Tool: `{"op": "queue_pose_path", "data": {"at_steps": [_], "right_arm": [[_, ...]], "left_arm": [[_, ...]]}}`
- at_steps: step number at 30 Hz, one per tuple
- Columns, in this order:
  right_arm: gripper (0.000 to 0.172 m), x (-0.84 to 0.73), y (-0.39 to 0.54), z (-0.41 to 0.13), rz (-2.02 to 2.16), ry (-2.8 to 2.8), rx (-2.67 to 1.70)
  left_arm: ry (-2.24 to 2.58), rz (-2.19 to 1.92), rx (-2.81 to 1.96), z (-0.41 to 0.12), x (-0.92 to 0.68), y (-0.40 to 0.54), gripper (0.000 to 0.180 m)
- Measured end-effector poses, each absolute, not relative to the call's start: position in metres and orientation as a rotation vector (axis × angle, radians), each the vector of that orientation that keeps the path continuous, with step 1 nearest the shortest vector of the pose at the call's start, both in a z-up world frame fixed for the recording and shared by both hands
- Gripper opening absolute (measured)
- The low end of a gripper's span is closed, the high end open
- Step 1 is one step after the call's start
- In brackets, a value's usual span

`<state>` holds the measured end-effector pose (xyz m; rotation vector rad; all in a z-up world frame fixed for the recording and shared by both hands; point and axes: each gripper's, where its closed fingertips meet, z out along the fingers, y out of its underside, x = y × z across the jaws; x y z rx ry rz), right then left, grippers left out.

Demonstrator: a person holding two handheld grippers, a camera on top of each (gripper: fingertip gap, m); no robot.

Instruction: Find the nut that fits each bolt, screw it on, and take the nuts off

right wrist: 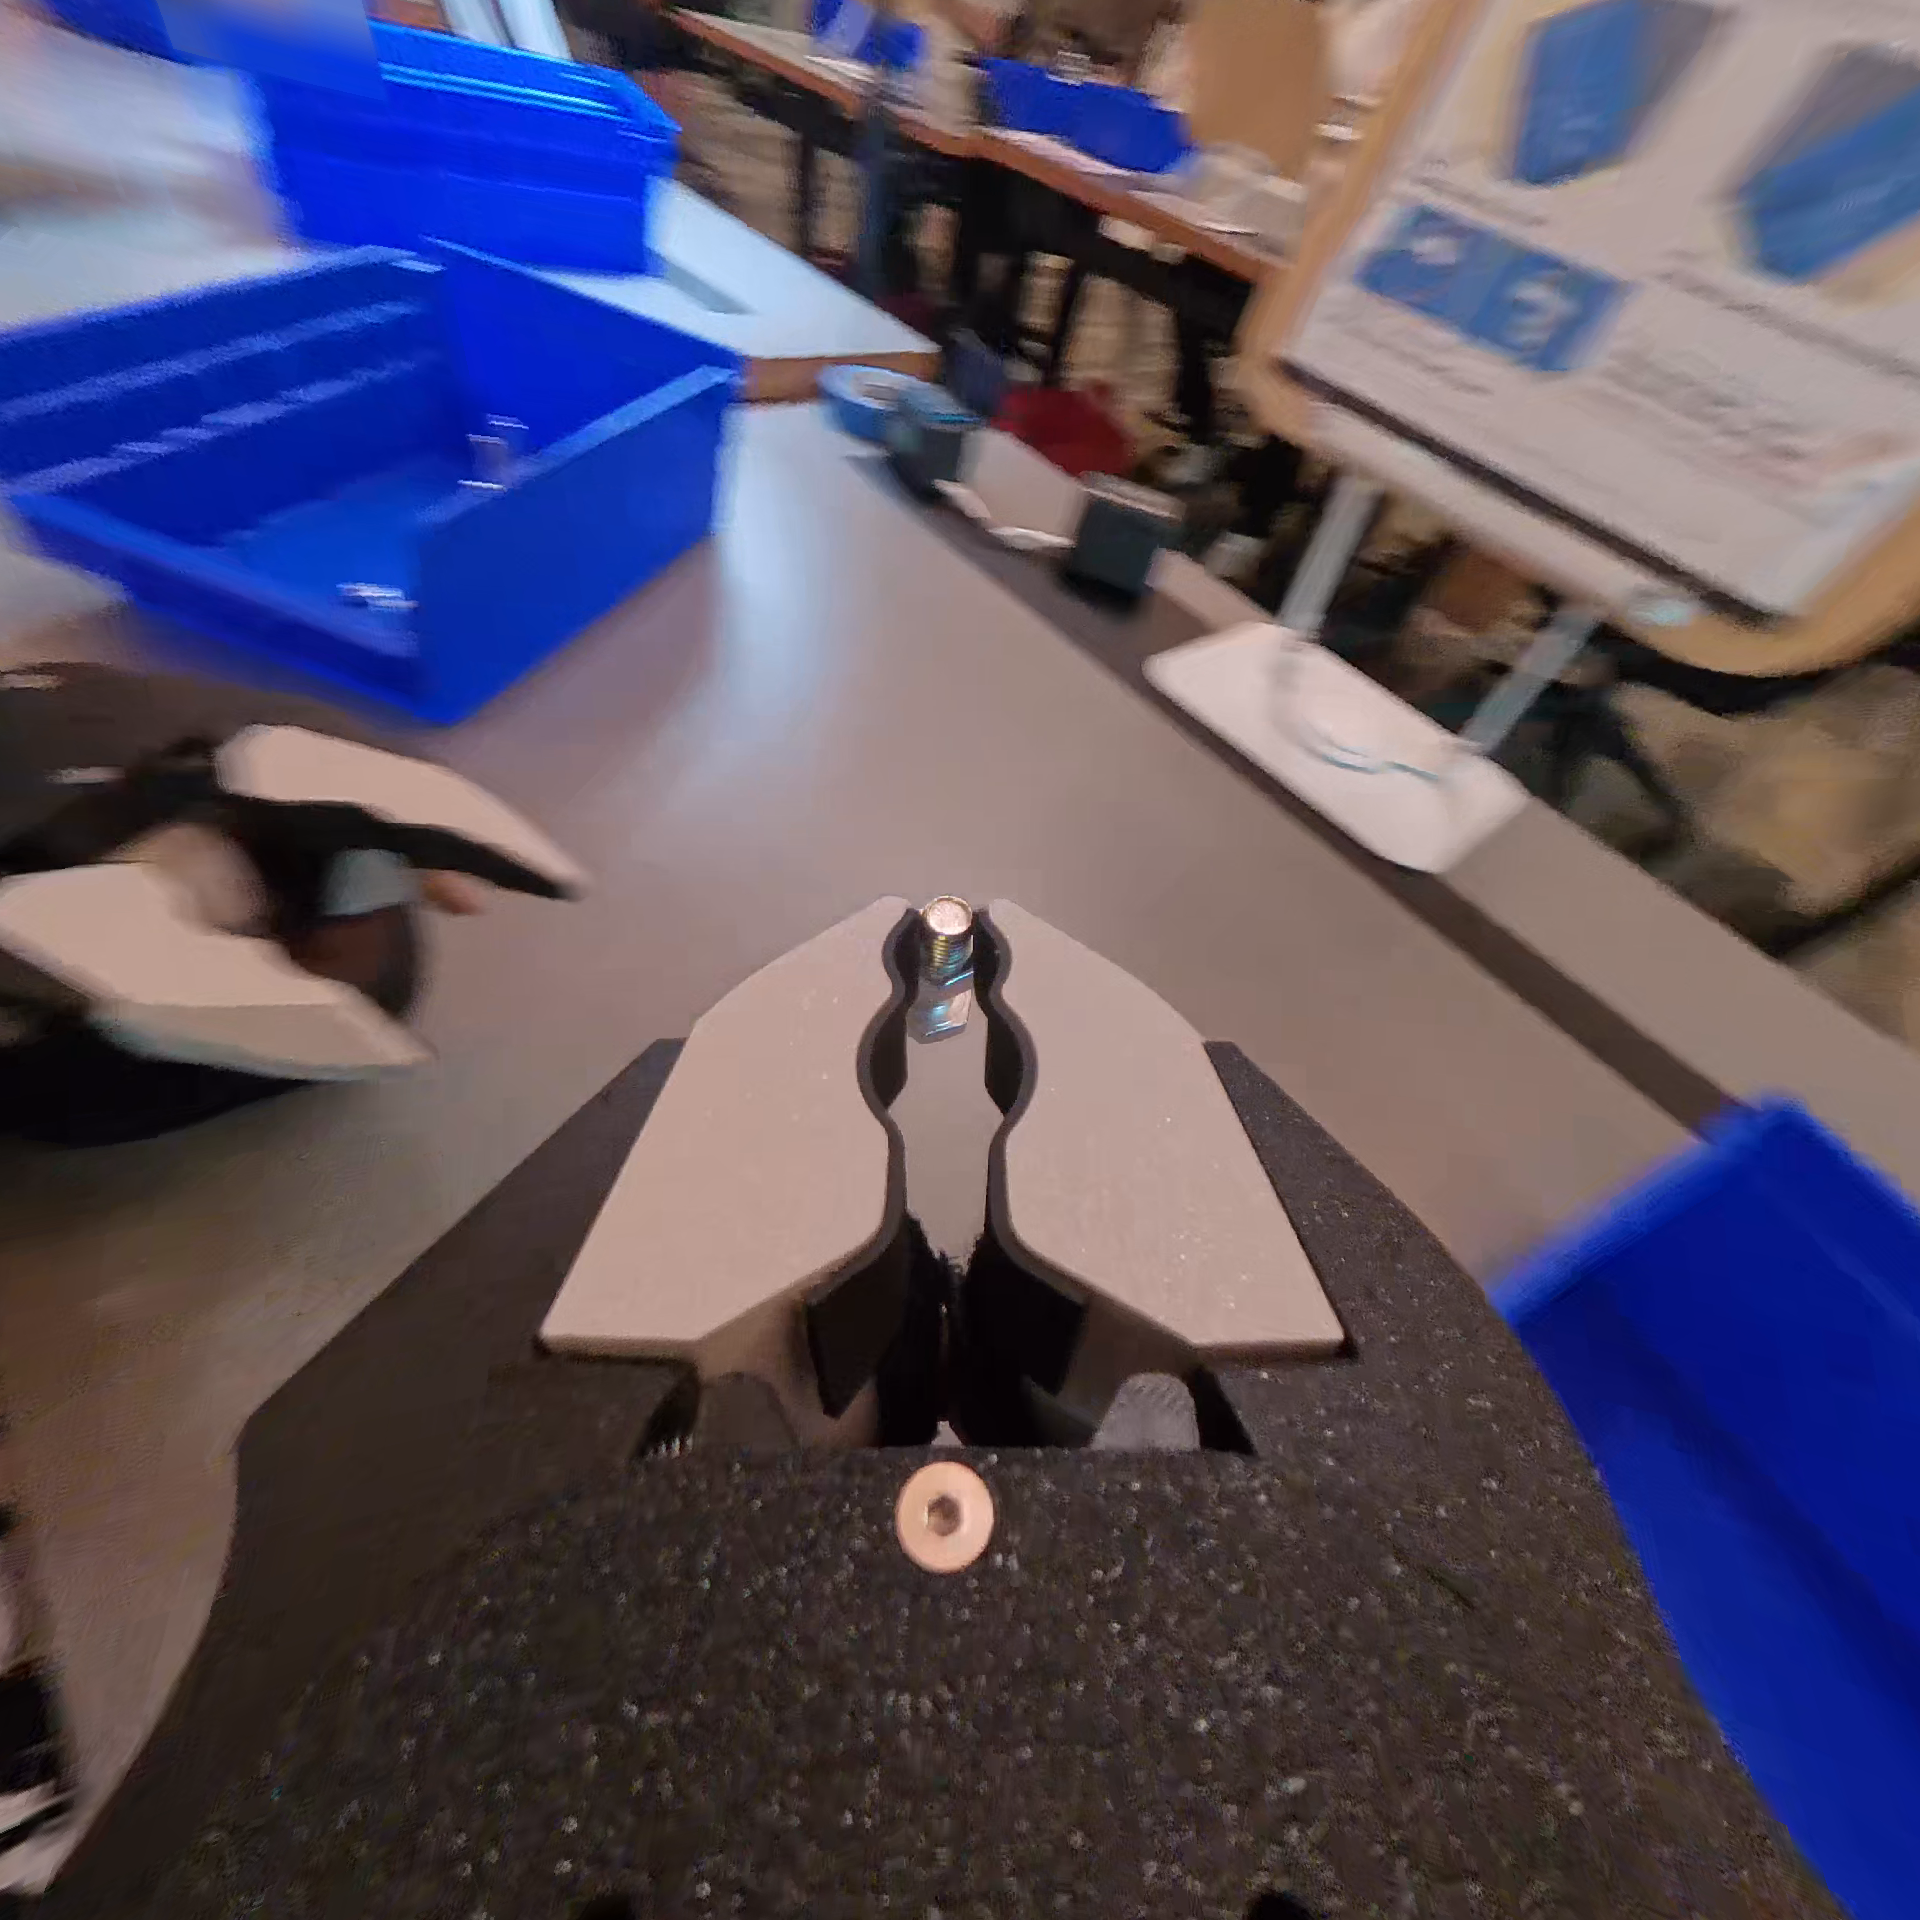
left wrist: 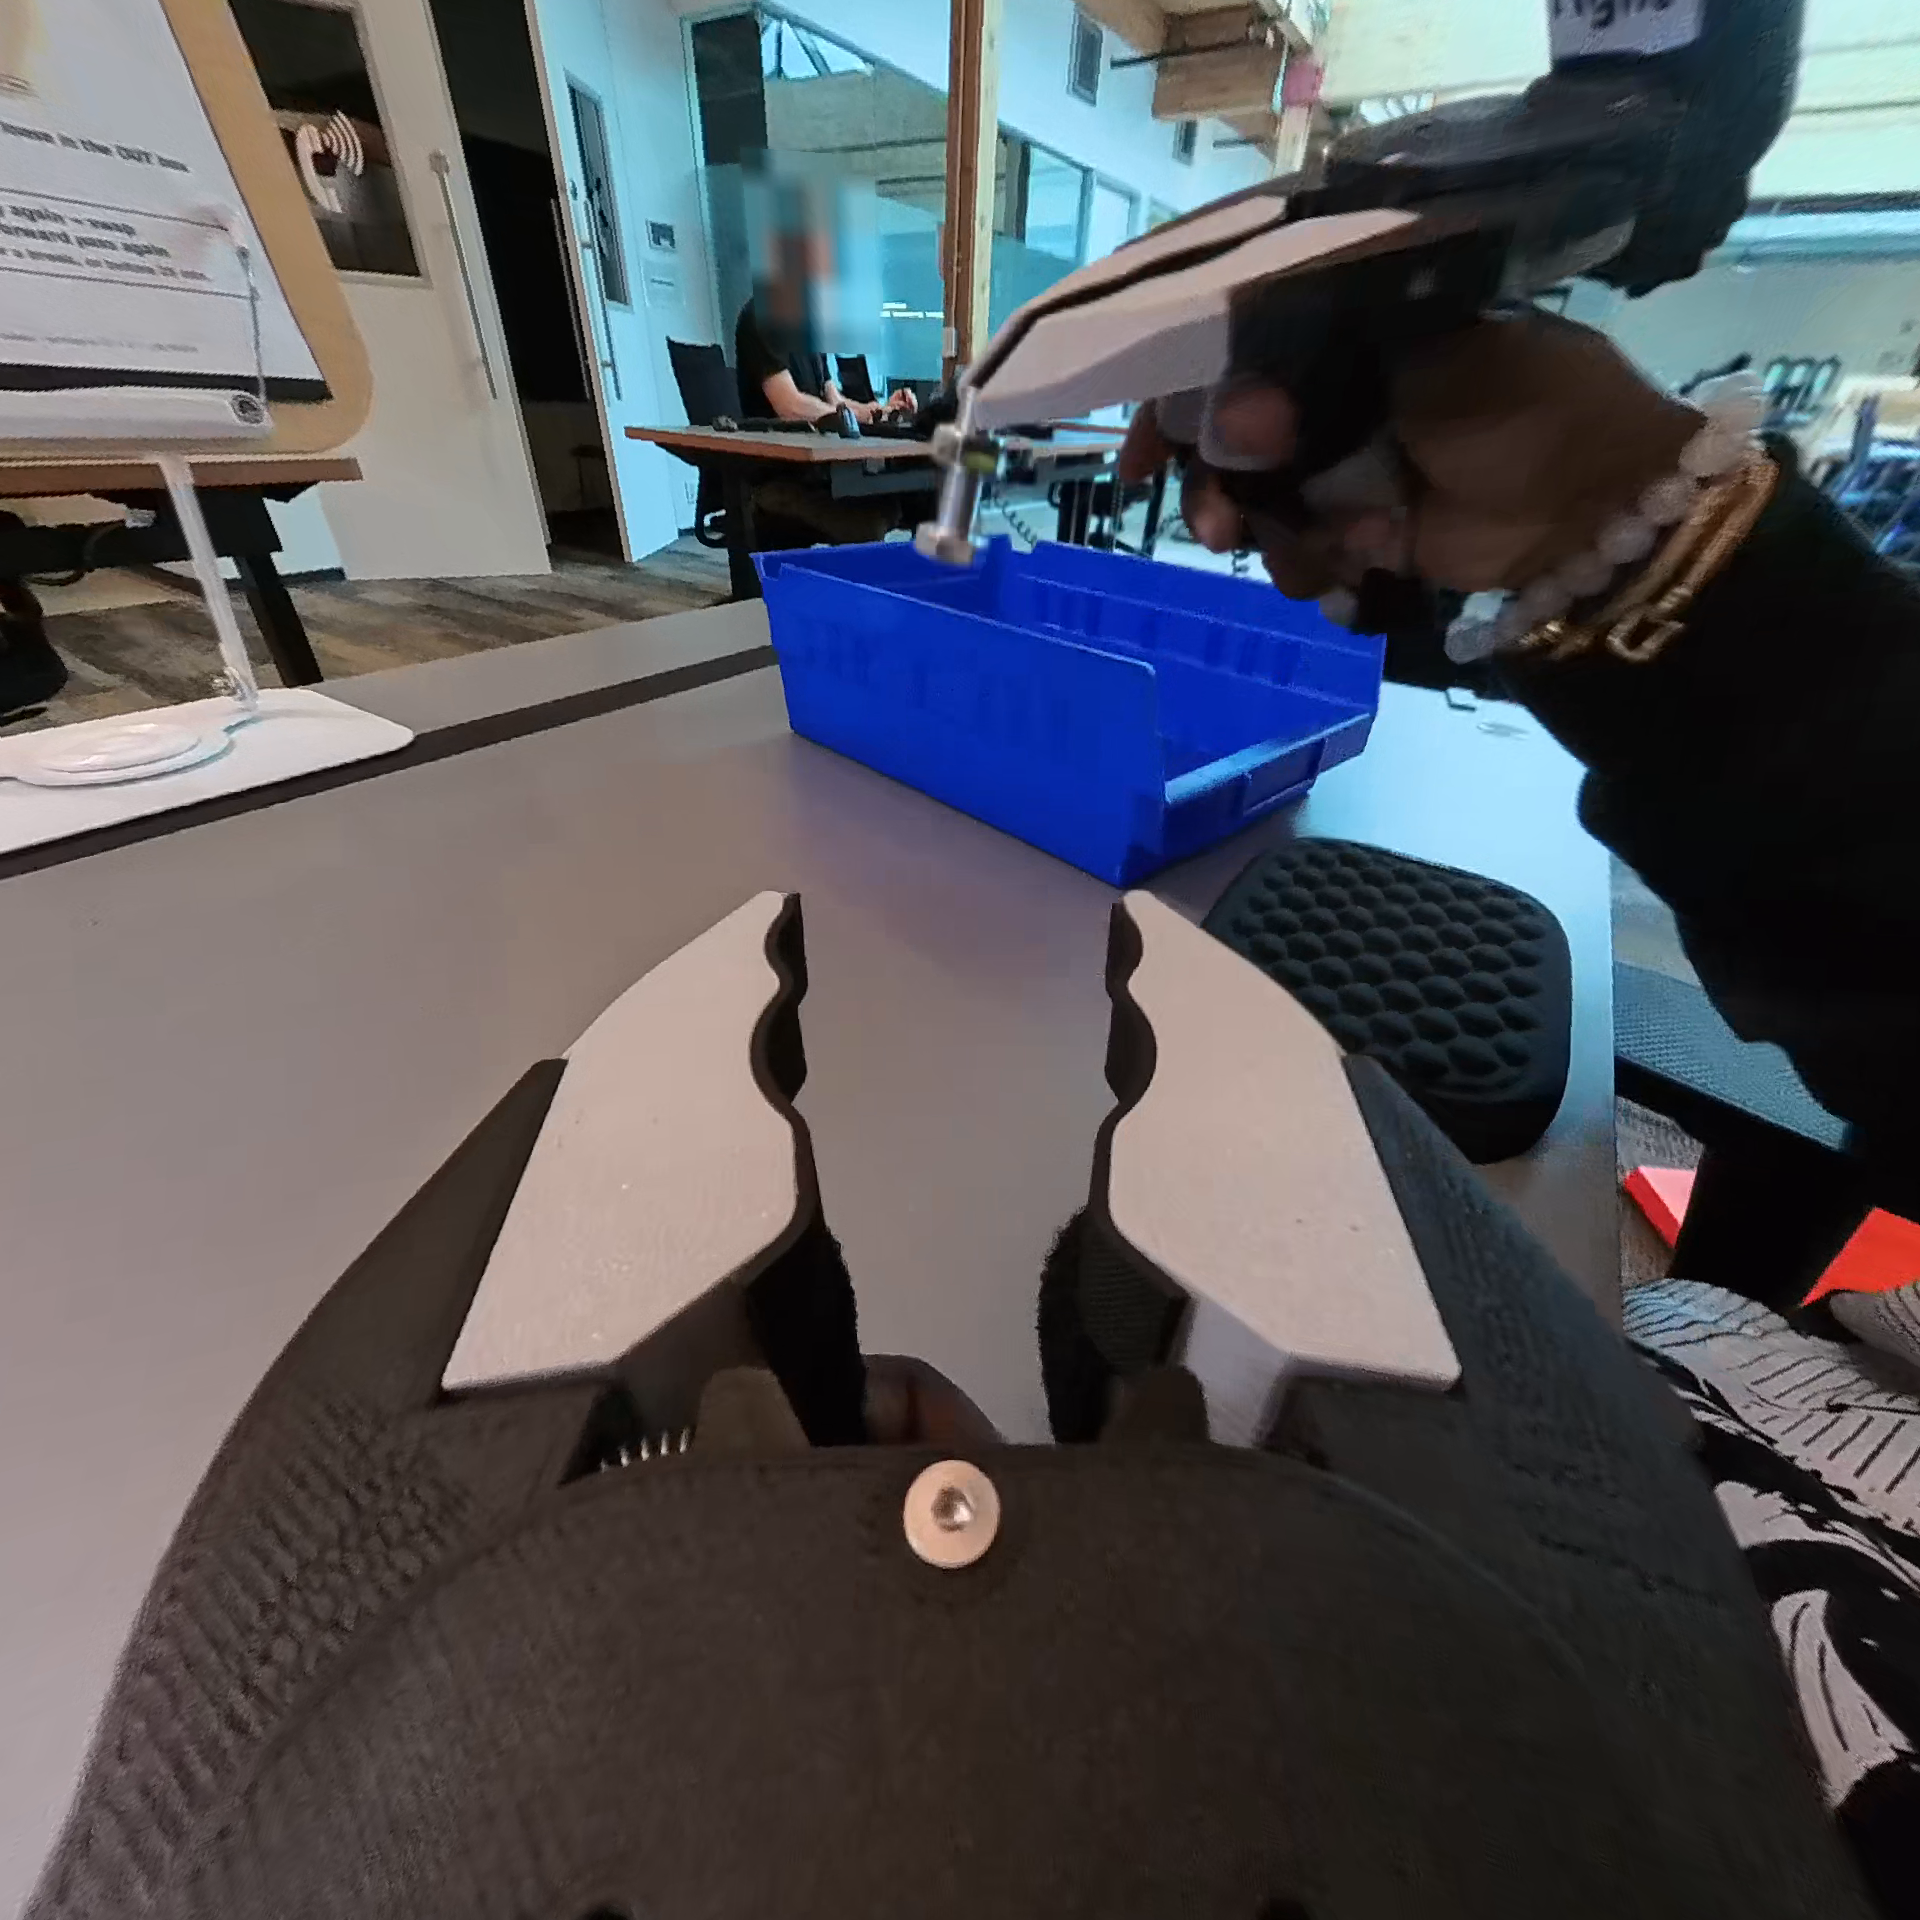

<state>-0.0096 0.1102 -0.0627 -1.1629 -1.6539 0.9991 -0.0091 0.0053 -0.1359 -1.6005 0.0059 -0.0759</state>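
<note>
1. My left jaws [left wrist: 954, 940] are spread wide with nothing between them, hovering low over the grey desk [left wrist: 416, 987], just short of the blue bin [left wrist: 966, 717].
2. My right jaws [right wrist: 948, 920] pinch a silver bolt [right wrist: 943, 961] near its threaded end, both tips pressed against it.
3. From the left view, that bolt [left wrist: 958, 488] hangs head-down from my right jaws above the blue bin's far rim; a nut [left wrist: 961, 445] sits on it just below the tips.
4. A black textured pad [left wrist: 1403, 987] lies on the desk beside the bin.
</note>
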Motion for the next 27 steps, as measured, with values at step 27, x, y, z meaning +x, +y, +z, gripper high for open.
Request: {"op": "queue_pose_path", "data": {"at_steps": [27], "right_arm": [[0.013, -0.013, 0.381, -0.207, 0.416, -1.295, -1.951]], "left_arm": [[-0.051, -0.111, -1.571, -0.132, -0.016, 0.003, 0.051]]}}
